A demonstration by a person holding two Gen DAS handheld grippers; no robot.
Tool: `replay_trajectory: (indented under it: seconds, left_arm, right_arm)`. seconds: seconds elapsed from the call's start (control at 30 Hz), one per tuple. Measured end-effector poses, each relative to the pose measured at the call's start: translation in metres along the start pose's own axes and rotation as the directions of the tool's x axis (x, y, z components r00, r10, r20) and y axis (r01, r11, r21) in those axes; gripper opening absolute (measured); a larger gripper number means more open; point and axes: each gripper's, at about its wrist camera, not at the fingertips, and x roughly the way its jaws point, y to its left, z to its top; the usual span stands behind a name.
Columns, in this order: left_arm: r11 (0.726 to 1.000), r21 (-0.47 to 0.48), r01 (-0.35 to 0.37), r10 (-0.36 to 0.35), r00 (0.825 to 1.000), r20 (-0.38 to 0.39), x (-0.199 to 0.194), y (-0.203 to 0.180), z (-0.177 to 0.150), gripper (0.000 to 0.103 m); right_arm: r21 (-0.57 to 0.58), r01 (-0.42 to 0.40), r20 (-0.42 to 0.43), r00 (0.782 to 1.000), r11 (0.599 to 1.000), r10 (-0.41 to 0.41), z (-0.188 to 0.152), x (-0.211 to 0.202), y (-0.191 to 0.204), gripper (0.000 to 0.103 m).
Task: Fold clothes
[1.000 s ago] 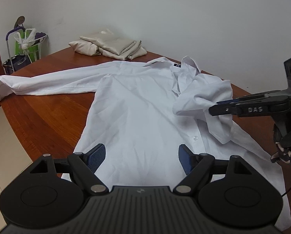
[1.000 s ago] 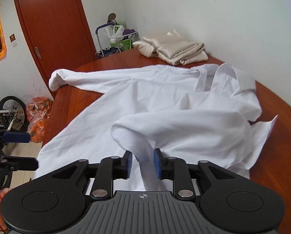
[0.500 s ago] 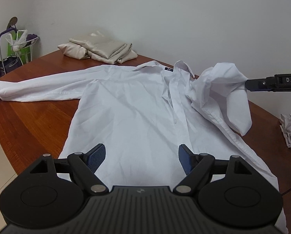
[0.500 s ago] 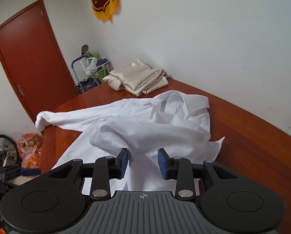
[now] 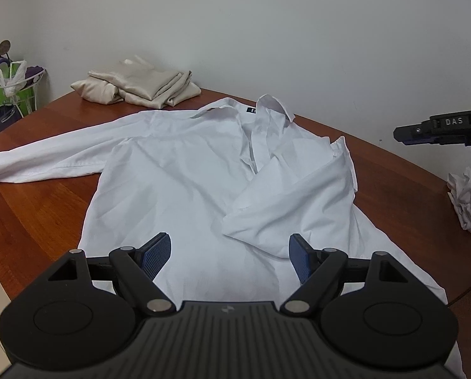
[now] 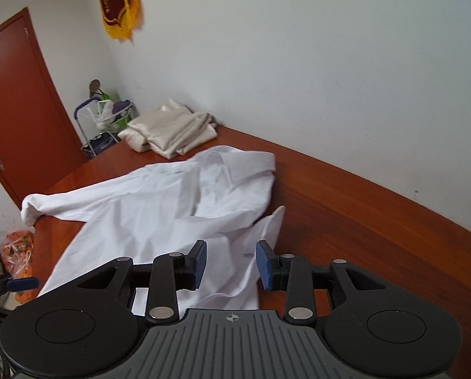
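Shirt-folding under way on a curved, reddish-brown wooden worktop (image 5: 39, 208): a white long-sleeved cotton shirt (image 5: 178, 186) lies spread face up, collar toward the wall, one sleeve stretched out flat to the left of the left wrist view and the other sleeve (image 5: 298, 195) folded in across the chest, where it rests slack and a little rumpled. The left gripper (image 5: 229, 255) hovers over the hem with its jaws spread wide and nothing between them. The right gripper (image 6: 230, 263) stands clear of the cloth at the shirt's right edge; its jaws have just been opening and no fabric is pinched between the blue pads, so the sleeve is released. A stack of folded beige garments (image 5: 140, 87) sits near the wall beyond the collar, well apart from the shirt.

Judged from the layout, the step in hand is bringing the sleeves in, with one done and the long one still to come. To do it well, the folded sleeve should be smoothed so it lies straight and inside the side seam before anything is laid over it. The outstretched sleeve is best pinched near the cuff, lifted only enough to clear the body, and carried across without dragging the shirt along the worktop. Thin cotton slides and creases easily, so a firm pinch and slow travel matter.
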Motion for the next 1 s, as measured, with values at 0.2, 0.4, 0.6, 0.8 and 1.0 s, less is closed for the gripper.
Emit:
replay_trajectory:
  seconds: [0.2, 0.4, 0.6, 0.8, 1.0]
  left_arm:
    - [1.000, 0.007, -0.007, 0.007, 1.000, -0.018, 0.006, -0.005, 0.001, 0.085]
    - [1.000, 0.017, -0.017, 0.018, 0.999, -0.029, 0.008, -0.008, 0.002, 0.085]
    - [0.999, 0.026, -0.022, 0.023, 0.999, -0.032, 0.006, -0.011, 0.003, 0.085]
    - [0.999, 0.035, -0.018, 0.019, 1.000, -0.017, 0.002, -0.015, 0.005, 0.085]
    - [0.998, 0.056, 0.008, -0.009, 1.000, 0.018, -0.007, -0.026, 0.010, 0.085]
  right_arm:
    - [0.093, -0.006, -0.051, 0.999, 0.996, 0.011, 0.004, 0.055, -0.033, 0.038]
    - [0.159, -0.032, -0.098, 0.994, 0.987, 0.048, 0.005, 0.104, -0.048, 0.038]
    - [0.170, -0.013, -0.142, 0.989, 0.985, 0.037, 0.001, 0.132, -0.053, 0.024]
    - [0.182, 0.010, -0.051, 0.999, 0.983, -0.001, -0.005, 0.089, -0.060, 0.007]
    - [0.245, 0.069, 0.061, 0.994, 0.967, -0.086, -0.020, 0.000, -0.071, 0.007]
